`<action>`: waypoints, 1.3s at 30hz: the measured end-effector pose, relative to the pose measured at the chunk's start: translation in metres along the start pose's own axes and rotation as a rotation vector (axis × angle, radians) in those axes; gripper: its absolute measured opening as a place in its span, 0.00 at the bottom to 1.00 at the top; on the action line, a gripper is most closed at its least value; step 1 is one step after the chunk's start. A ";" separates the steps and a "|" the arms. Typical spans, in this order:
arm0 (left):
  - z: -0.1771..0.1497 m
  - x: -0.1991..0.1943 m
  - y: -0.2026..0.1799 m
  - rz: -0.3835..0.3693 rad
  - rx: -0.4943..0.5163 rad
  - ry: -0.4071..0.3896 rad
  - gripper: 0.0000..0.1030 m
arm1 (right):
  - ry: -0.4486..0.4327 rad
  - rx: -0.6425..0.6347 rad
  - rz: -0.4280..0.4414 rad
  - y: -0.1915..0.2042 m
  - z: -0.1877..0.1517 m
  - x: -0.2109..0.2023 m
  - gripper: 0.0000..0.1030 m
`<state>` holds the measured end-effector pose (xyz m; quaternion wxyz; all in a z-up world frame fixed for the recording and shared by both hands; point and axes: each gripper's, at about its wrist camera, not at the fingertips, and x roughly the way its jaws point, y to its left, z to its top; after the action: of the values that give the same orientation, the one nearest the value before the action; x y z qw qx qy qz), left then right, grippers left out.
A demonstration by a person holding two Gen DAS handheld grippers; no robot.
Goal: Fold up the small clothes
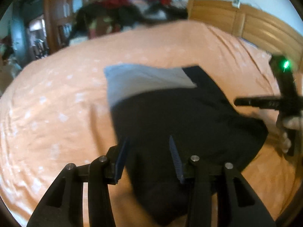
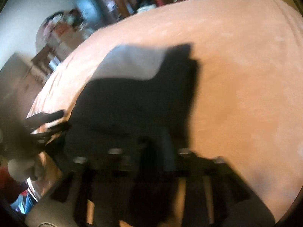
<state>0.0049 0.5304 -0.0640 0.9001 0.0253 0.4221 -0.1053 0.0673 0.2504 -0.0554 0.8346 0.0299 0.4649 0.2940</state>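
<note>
A dark garment point(image 1: 180, 121) with a pale blue panel point(image 1: 144, 79) at its far end lies on the peach bed sheet point(image 1: 56, 102). My left gripper point(image 1: 148, 151) is open, its blue-padded fingers point(image 1: 121, 158) spread just above the garment's near edge. The right gripper point(image 1: 265, 102), held by a hand point(image 1: 289, 124), hovers at the garment's right side. The right wrist view is heavily blurred. It shows the same garment point(image 2: 136, 104) with its blue panel point(image 2: 130, 64). My right gripper point(image 2: 151, 151) hangs over the garment's near end, its jaws too smeared to read. The left gripper point(image 2: 49, 121) shows at the left edge.
A wooden headboard point(image 1: 246, 24) runs along the far right of the bed. A heap of mixed clothes point(image 1: 132, 5) sits beyond the bed's far side, by a wooden shelf unit point(image 1: 56, 19). Bare sheet point(image 2: 246, 75) spreads to the right of the garment.
</note>
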 end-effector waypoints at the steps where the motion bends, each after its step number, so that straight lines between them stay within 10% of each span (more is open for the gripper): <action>1: -0.005 0.014 0.001 0.000 0.000 0.033 0.47 | 0.037 -0.014 0.002 0.002 -0.004 0.013 0.45; 6: -0.011 0.007 0.017 -0.022 -0.040 0.022 0.57 | 0.035 0.050 0.003 -0.024 -0.005 0.005 0.17; 12: -0.043 -0.044 0.070 0.136 -0.181 0.029 0.56 | -0.030 0.044 -0.166 -0.024 -0.036 -0.069 0.43; 15: -0.064 -0.074 0.088 0.216 -0.242 0.014 0.56 | -0.051 -0.009 -0.202 0.002 -0.069 -0.093 0.74; 24: -0.104 -0.063 0.084 0.277 -0.276 0.107 0.71 | 0.066 -0.079 -0.320 0.044 -0.125 -0.058 1.00; 29: -0.107 -0.057 0.089 0.241 -0.277 0.100 0.94 | 0.004 -0.087 -0.334 0.047 -0.140 -0.058 1.00; 39: -0.105 -0.050 0.084 0.276 -0.268 0.066 1.00 | -0.056 -0.073 -0.253 0.039 -0.149 -0.059 1.00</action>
<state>-0.0877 0.6353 -0.0974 0.8868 -0.0338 0.4544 0.0769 -0.0925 0.2187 -0.0818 0.8782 -0.0511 0.4303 0.2024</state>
